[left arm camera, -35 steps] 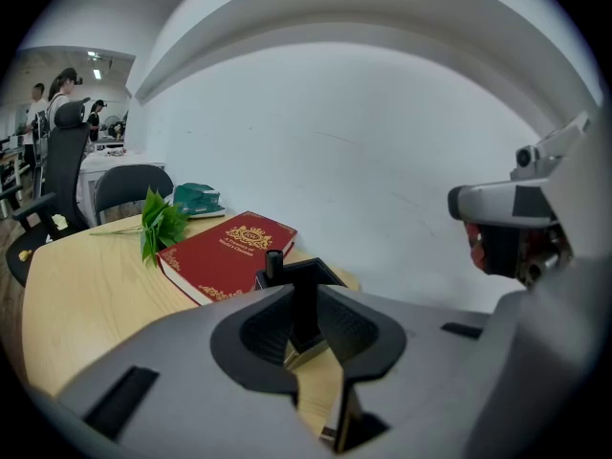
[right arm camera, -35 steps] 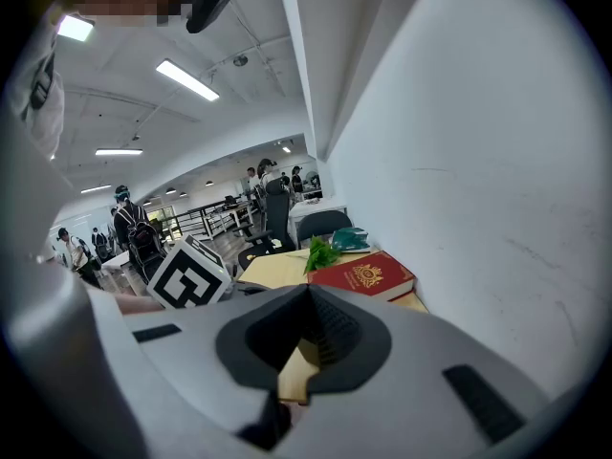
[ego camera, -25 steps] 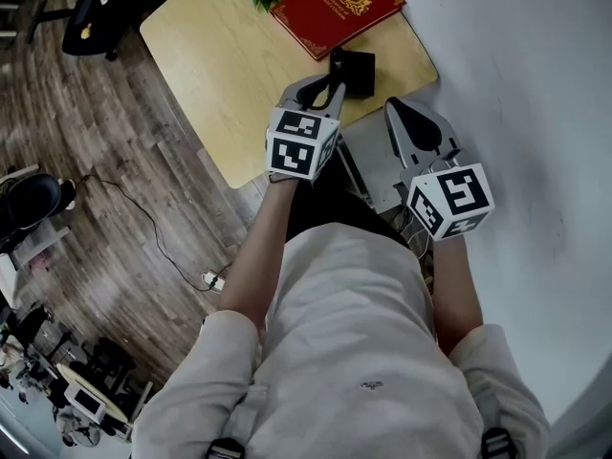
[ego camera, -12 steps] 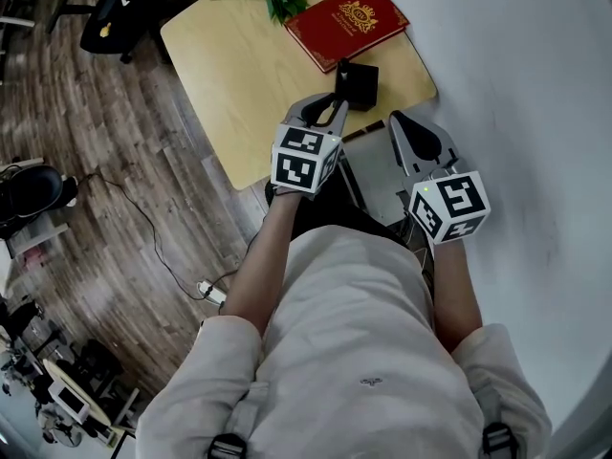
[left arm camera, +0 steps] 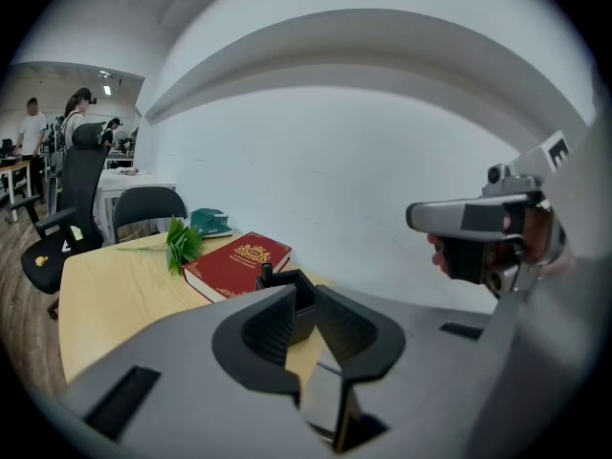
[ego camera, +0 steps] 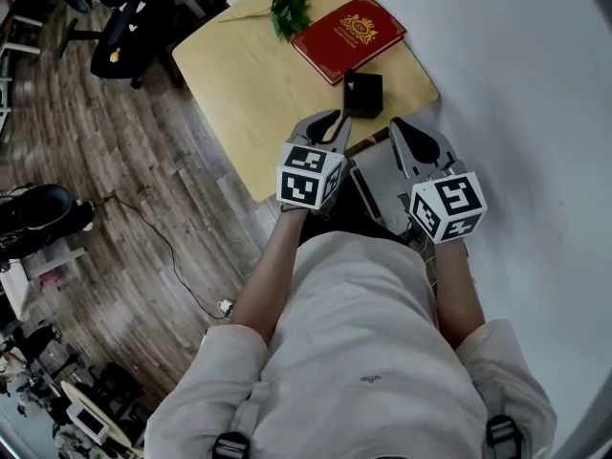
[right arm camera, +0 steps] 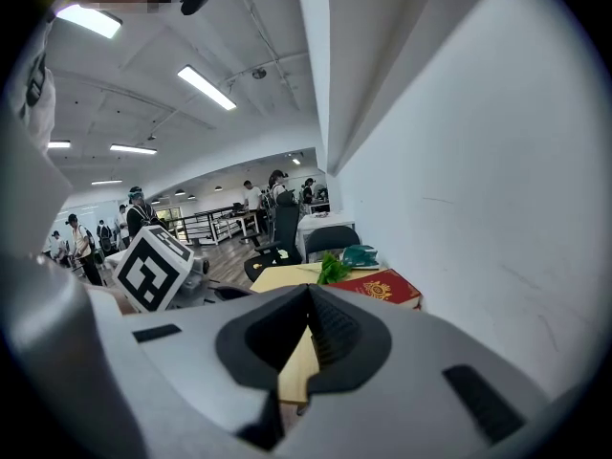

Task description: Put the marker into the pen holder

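1. Far to the left of the pen holder (ego camera: 364,95), a black office chair (ego camera: 125,25) stands on the wood-plank floor (ego camera: 115,208).
2. The pale wooden surface (ego camera: 253,89) carries a green leafy sprig (ego camera: 288,12) behind and to the left of the pen holder. A red book (ego camera: 350,34) with a gold crest lies flat just behind the holder. Whether the book touches it cannot be told.
3. The pen holder is a black, square, open-topped box. It stands upright near the surface's right front corner. A short black stub (ego camera: 349,76) rises at its rim on the book's side. It may be the marker, but the views do not settle that.
4. The left gripper (ego camera: 334,120) hovers just in front of the pen holder, over the surface's near edge, and points at it. In the left gripper view its jaws stand a narrow slit apart. Nothing is between them, and the holder shows through the gap.
5. The right gripper (ego camera: 396,125) hangs to the right of the pen holder and nearer the person. It is off the surface, above a grey unit (ego camera: 381,175). Its jaws are pressed together at the tips and hold nothing.
6. Right of the pen holder, beyond the surface's edge, runs a plain white wall (ego camera: 516,84).
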Action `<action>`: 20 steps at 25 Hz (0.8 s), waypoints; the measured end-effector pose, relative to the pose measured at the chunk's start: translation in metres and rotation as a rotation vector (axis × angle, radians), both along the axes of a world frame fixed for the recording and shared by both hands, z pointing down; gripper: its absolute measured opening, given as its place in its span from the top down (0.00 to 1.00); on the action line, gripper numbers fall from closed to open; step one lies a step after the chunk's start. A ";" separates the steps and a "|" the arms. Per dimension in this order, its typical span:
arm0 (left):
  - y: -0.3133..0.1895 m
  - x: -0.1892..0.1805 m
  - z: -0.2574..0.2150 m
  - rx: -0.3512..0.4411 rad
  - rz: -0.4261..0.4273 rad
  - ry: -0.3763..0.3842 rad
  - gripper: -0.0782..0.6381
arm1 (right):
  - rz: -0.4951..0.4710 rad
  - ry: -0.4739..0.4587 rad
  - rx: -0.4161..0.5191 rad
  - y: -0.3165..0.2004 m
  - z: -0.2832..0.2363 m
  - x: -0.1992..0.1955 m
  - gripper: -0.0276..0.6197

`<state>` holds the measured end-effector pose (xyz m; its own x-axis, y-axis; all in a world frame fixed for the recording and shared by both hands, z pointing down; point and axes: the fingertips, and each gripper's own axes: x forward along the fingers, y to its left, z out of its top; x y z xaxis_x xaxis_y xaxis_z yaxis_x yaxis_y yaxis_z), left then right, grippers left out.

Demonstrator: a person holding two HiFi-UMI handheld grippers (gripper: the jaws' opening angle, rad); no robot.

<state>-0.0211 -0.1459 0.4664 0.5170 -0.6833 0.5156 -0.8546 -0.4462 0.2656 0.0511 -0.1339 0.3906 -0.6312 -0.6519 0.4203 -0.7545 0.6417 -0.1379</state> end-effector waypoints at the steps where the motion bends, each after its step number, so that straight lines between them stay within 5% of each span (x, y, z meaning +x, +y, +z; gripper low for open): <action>1: 0.004 -0.001 -0.003 0.002 0.011 0.000 0.80 | 0.009 -0.001 -0.001 0.002 -0.001 -0.001 0.96; 20: 0.054 -0.032 -0.061 0.077 0.203 0.061 0.85 | 0.190 -0.009 0.021 0.054 -0.019 -0.036 0.96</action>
<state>-0.0533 -0.0919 0.4056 0.6768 -0.5982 0.4290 -0.7284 -0.6286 0.2726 0.0150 -0.0799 0.3721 -0.4997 -0.7680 0.4006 -0.8610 0.4908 -0.1331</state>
